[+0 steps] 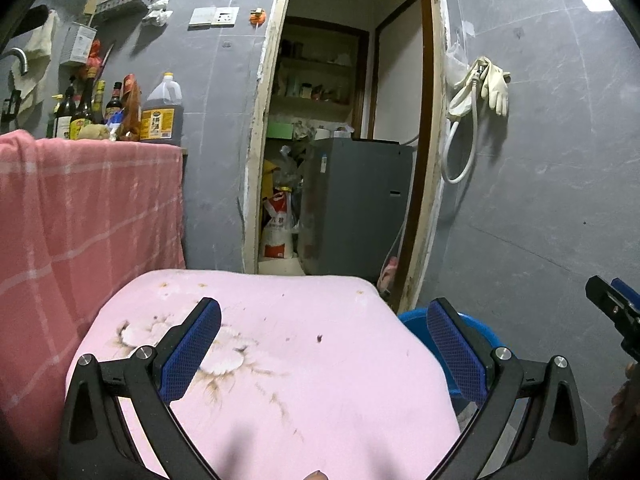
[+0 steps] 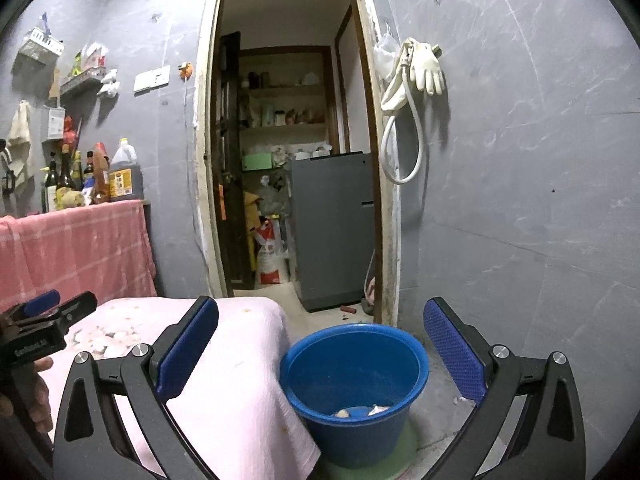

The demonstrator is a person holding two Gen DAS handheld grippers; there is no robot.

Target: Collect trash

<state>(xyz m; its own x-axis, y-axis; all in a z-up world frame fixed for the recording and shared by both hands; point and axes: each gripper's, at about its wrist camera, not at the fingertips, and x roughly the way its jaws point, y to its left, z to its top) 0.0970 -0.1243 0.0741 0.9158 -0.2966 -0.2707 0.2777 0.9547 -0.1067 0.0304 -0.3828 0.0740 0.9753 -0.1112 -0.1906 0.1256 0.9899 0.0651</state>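
Trash scraps [image 2: 360, 411], pale and few, are lying at the bottom of the blue bucket [image 2: 354, 384], which is standing on the floor just beside the pink cloth-covered table [image 2: 236, 380]. I am looking down the right gripper [image 2: 321, 354] and seeing the bucket sitting between its two blue-padded fingers [image 2: 187, 350], slightly below and ahead of them; the jaws are spread wide and gripping nothing. The scraps are well below the fingertips, not touching them.

Through the left wrist view, I am seeing the left gripper [image 1: 324, 354] hovering over the pink cloth [image 1: 280, 360], its jaws likewise spread apart and empty. The cloth is showing a faded floral print and a few dark specks; whether those specks are trash, I cannot tell. Only a sliver of the bucket's rim [image 1: 412, 316] is peeking out past the table's right edge, behind the right-hand finger. The right gripper's tip [image 1: 612, 308] is showing at the far right of this view.
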